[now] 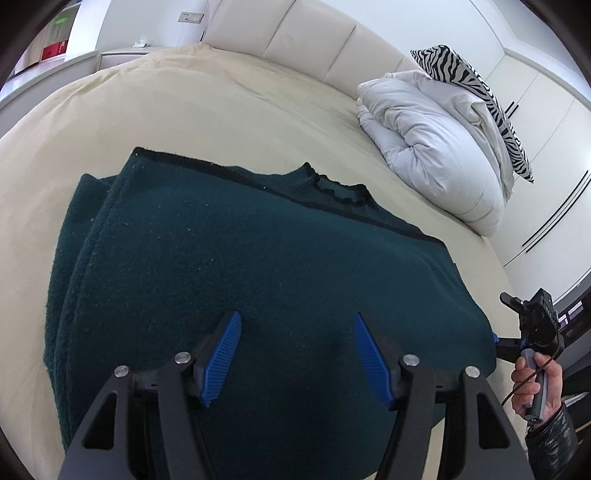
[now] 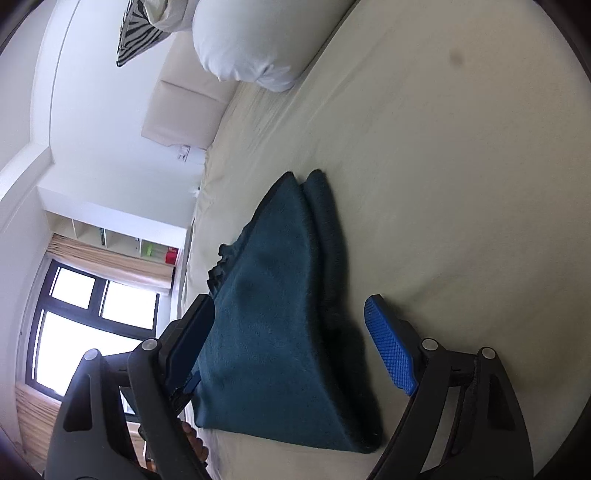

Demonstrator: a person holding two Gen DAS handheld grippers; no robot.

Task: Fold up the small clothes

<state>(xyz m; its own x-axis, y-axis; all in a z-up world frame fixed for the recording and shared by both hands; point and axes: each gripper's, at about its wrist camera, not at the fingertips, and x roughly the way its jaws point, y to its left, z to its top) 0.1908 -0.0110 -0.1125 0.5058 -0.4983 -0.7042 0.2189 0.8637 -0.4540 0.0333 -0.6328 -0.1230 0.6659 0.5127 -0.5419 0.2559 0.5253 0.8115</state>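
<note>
A dark green knit sweater (image 1: 229, 266) lies folded on the cream bed sheet (image 1: 184, 110), its collar at the far edge. My left gripper (image 1: 295, 325) is open, its blue pads just above the sweater's near part, holding nothing. In the right wrist view the sweater (image 2: 273, 317) lies in stacked layers with its side edge between the fingers of my right gripper (image 2: 291, 314). The right gripper is open and empty, rolled on its side. It also shows in the left wrist view (image 1: 532, 328) at the sweater's right edge, held by a hand.
A white folded duvet (image 1: 428, 147) with a zebra-print pillow (image 1: 476, 96) on it sits at the far right of the bed, by the padded headboard (image 1: 314, 33). White wardrobe doors stand to the right. A window (image 2: 85, 317) and shelves lie beyond the bed.
</note>
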